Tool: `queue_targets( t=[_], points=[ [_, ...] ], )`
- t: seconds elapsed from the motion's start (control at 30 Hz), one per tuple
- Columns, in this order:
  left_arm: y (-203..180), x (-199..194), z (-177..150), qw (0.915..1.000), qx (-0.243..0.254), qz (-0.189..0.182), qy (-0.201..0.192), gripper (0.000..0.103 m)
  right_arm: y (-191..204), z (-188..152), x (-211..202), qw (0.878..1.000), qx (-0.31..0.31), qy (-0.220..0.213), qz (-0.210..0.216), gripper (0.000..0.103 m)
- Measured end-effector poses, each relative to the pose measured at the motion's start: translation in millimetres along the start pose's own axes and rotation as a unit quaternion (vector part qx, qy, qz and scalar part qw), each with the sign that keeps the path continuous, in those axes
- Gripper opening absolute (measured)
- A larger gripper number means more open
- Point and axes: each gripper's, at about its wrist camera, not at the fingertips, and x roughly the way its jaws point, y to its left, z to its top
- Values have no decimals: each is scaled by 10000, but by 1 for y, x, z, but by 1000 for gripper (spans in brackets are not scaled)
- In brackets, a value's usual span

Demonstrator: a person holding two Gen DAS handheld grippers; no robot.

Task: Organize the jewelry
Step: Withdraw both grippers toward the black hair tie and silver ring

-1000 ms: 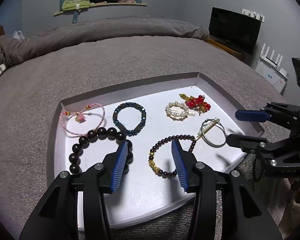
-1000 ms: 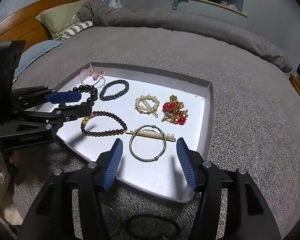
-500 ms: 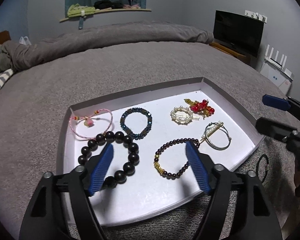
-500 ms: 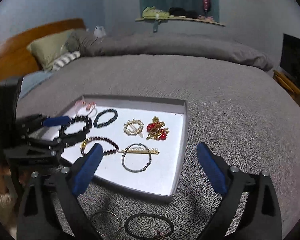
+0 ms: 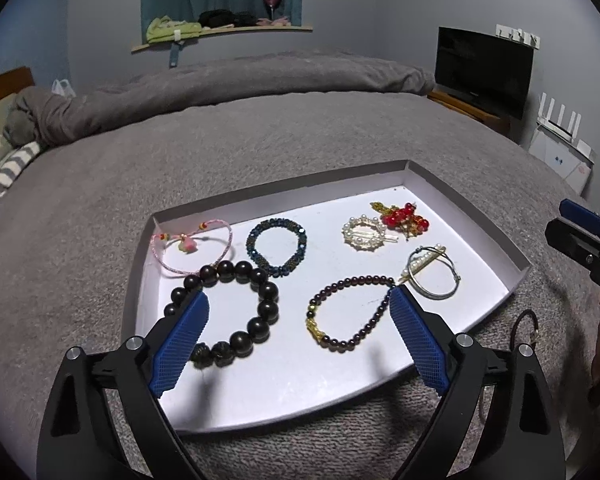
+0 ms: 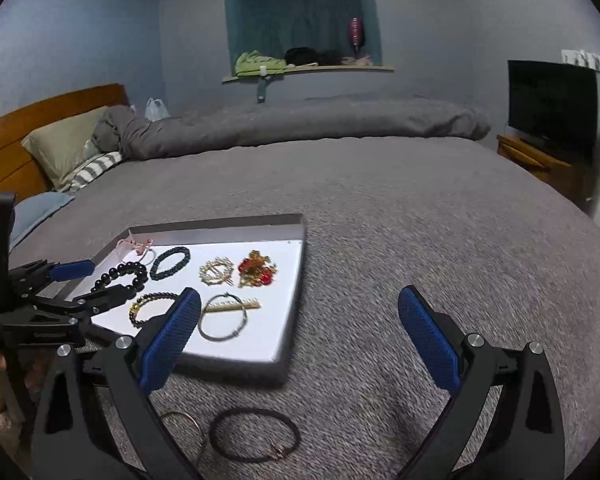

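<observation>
Since one second ago, the left claw (image 5: 298,334) has spread from a narrow gap to wide apart and has drawn back from the shallow white jewelry tray (image 5: 466,204). The right claw (image 6: 298,334) has likewise spread wide, pulled back and lifted; it now points at the grey bed cover (image 6: 420,216) right of the tray.

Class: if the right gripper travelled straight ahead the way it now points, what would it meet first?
Probably only the grey bedspread: the open right gripper aims just right of the shallow white tray. Depth is uncertain.
</observation>
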Motion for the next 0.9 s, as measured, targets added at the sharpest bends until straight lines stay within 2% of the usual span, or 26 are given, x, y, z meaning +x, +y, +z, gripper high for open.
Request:
queue_targets(
  t=[0.23, 0.43, 0.67, 0.77, 0.9],
  points=[
    [-14, -16, -7, 9997, 119, -41, -193, 95, -18, -17, -9, 9996, 188, 120, -168, 97],
    [-31, -34, -17, 9983, 181, -427, -349, 96, -32, -27, -17, 9990, 380, 178, -167, 97],
    [-70, -36, -45, 9931, 742, -905, -100, 96, -40, -37, -24, 9988, 374, 294, -100, 97],
    [-89, -32, -57, 9894, 1076, -978, -2, 96, -40, -43, -25, 9987, 304, 410, -35, 97],
    [-102, -21, -67, 9868, 1204, -1064, 187, 96, -35, -50, -22, 9983, 148, 569, -57, 97]
  ],
)
